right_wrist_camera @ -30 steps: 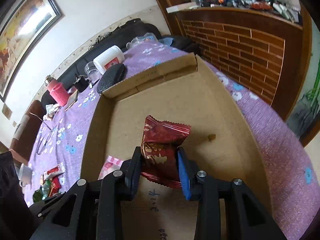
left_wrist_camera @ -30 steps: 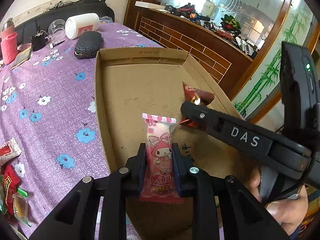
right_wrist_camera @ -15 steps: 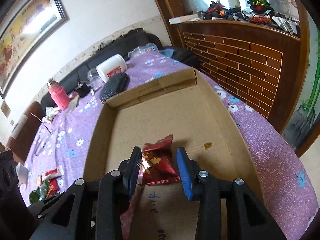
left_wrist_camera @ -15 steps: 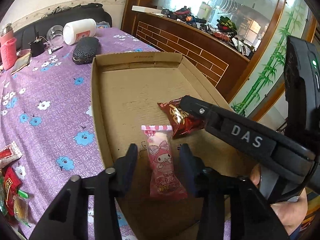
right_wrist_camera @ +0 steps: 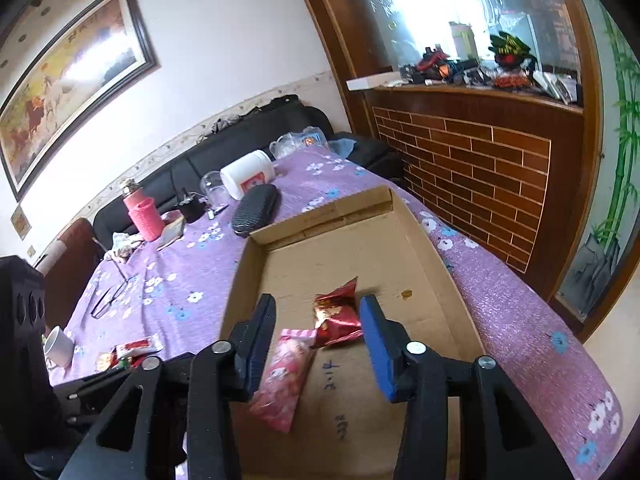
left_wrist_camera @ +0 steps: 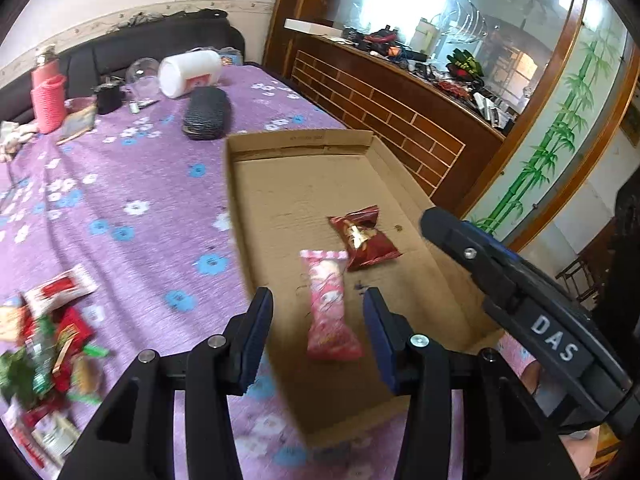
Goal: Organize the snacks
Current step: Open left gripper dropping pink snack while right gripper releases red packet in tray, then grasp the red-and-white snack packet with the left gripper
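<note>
Both snacks have left the jaws: the pink packet [left_wrist_camera: 330, 312] and red packet [left_wrist_camera: 362, 238] lie touching near the cardboard tray's [left_wrist_camera: 236, 208] near edge, dropped for sorting; left gripper [left_wrist_camera: 318, 336] and right gripper [right_wrist_camera: 318, 344] hang spread, the right's jaws just widening, 2 empty.

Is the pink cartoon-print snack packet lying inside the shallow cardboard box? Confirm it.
Yes: the pink cartoon-print snack packet lies flat on the floor of the shallow cardboard box, beside the dark red foil packet.

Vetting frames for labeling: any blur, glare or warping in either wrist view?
Left wrist: motion smear on the snack pile and pink packet; window blown out. Right wrist: sharper, glare on the painting; fisheye bends the cardboard tray edges in both.
</note>
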A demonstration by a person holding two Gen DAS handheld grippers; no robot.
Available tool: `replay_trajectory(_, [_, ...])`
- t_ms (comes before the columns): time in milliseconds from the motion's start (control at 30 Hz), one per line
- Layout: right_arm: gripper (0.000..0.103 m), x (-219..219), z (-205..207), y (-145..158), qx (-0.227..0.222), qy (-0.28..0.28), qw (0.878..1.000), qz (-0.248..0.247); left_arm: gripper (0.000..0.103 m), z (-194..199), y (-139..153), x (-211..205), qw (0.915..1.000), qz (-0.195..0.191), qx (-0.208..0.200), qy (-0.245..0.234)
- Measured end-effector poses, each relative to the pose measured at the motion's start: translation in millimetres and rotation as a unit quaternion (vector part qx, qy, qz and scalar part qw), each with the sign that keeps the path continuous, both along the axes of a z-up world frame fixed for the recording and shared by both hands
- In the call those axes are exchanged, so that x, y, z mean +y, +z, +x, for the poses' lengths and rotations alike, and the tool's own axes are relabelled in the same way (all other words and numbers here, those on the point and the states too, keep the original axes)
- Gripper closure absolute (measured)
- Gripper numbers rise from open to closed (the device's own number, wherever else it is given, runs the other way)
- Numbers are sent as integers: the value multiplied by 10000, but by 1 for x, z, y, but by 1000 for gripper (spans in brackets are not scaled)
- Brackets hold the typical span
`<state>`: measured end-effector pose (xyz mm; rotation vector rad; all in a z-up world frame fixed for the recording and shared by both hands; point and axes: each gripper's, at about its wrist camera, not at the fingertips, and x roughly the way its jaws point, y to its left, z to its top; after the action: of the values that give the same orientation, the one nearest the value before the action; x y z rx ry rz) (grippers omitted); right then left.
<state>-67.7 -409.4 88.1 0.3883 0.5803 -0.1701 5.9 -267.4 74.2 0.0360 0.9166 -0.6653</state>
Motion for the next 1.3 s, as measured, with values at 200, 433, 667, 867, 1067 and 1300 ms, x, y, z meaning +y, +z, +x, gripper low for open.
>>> replay_trajectory(200, [46, 27, -8, 9, -34, 233, 9997, -89, 57, -17, 15, 49, 9994, 80, -150, 291])
replay_trajectory(433, [46, 86, 1, -5, 237, 1034, 9942, -177, 57, -35, 21, 147, 9952, -132, -200, 952])
replay_trajectory(667, [46, 155, 8, -26, 524, 2017, 9774, -351, 57, -44, 2, 254, 9792, -154, 45, 2025])
replay_trajectory(867, [46, 188, 9, -40, 683, 2505, 9647, -442, 57, -42, -30, 289, 9683, 11, 418, 2462])
replay_trajectory(1067, [46, 196, 7, -45, 761, 2642, 9604, -448, 57, -26, -51, 273, 9685, 159, 577, 2415])
replay_trajectory(1300, [46, 207, 20, -48, 934, 3095, 9463, -33, 78, -18, -60, 278, 9674, 344, 374, 2482])
